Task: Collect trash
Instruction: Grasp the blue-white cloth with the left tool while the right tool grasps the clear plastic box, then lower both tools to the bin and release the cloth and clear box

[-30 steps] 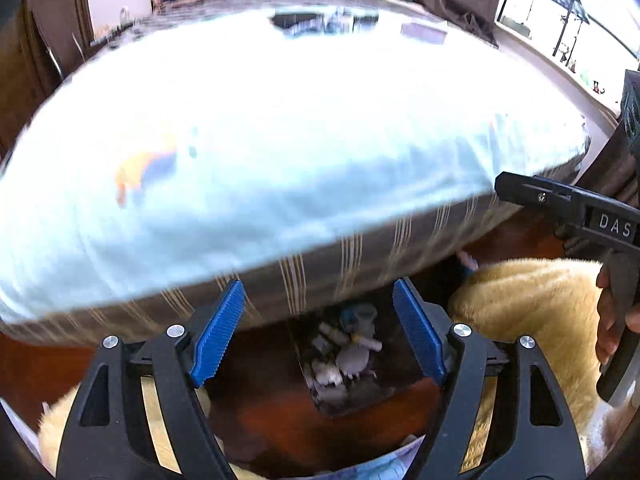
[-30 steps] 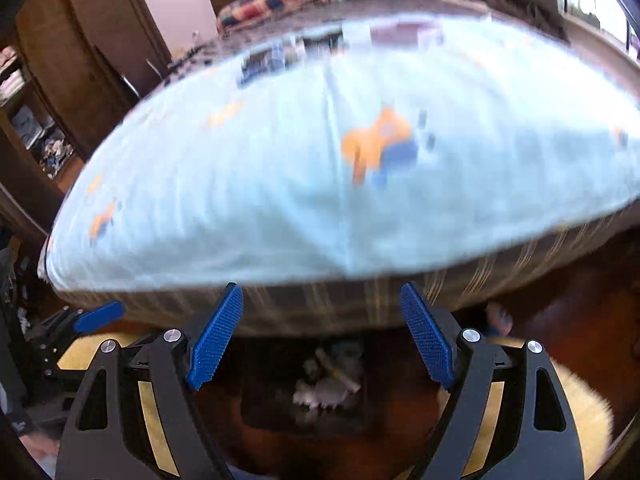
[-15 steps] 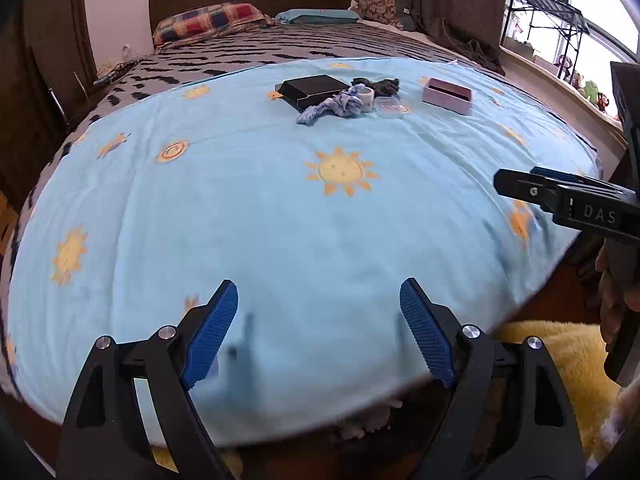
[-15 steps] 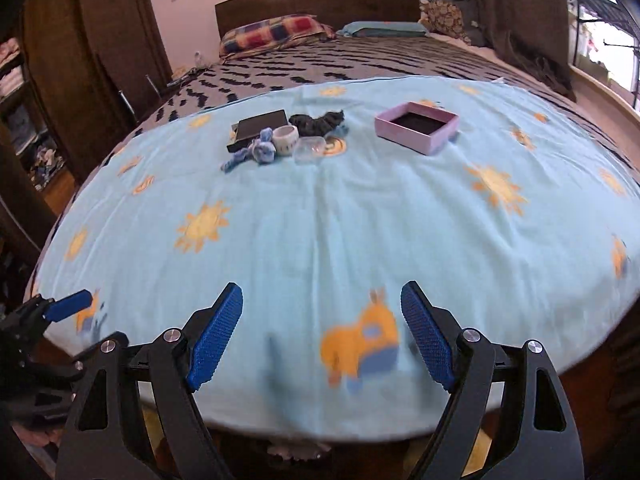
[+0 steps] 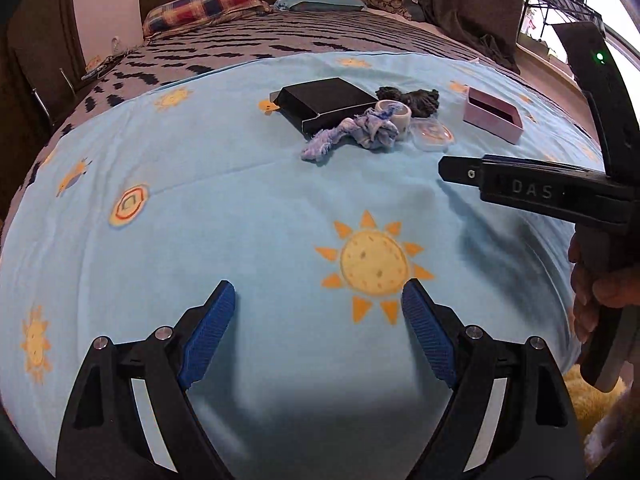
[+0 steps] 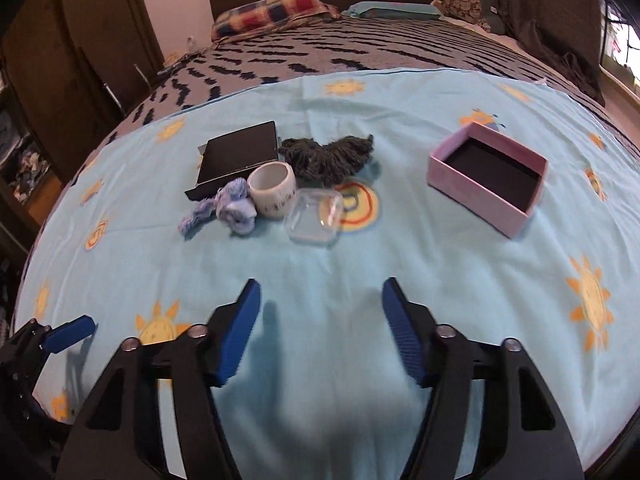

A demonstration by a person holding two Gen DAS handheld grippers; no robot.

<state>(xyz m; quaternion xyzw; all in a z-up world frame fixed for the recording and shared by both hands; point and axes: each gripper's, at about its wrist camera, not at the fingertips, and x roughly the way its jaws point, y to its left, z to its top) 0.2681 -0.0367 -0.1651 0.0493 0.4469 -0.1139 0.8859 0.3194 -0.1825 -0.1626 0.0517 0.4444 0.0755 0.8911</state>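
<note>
Trash heap mid-bed on the sun-print blue sheet [image 6: 320,264], both grippers above its near edge.
Blue rag [image 6: 224,208], white cup [image 6: 273,187], clear lid [image 6: 314,216], dark yarn [image 6: 328,156] and black box [image 6: 240,156] cluster together; pink box [image 6: 486,178] apart, holding only a dark liner. Left gripper [image 5: 318,332] gapes empty; right gripper [image 6: 320,328] has just been narrowing, gripping nothing.

Black two-finger left gripper [image 5: 318,334], right gripper [image 6: 320,330]: ribbed blue pads [image 5: 208,336], silver screws, "DAS" lettering, green indicator light.
</note>
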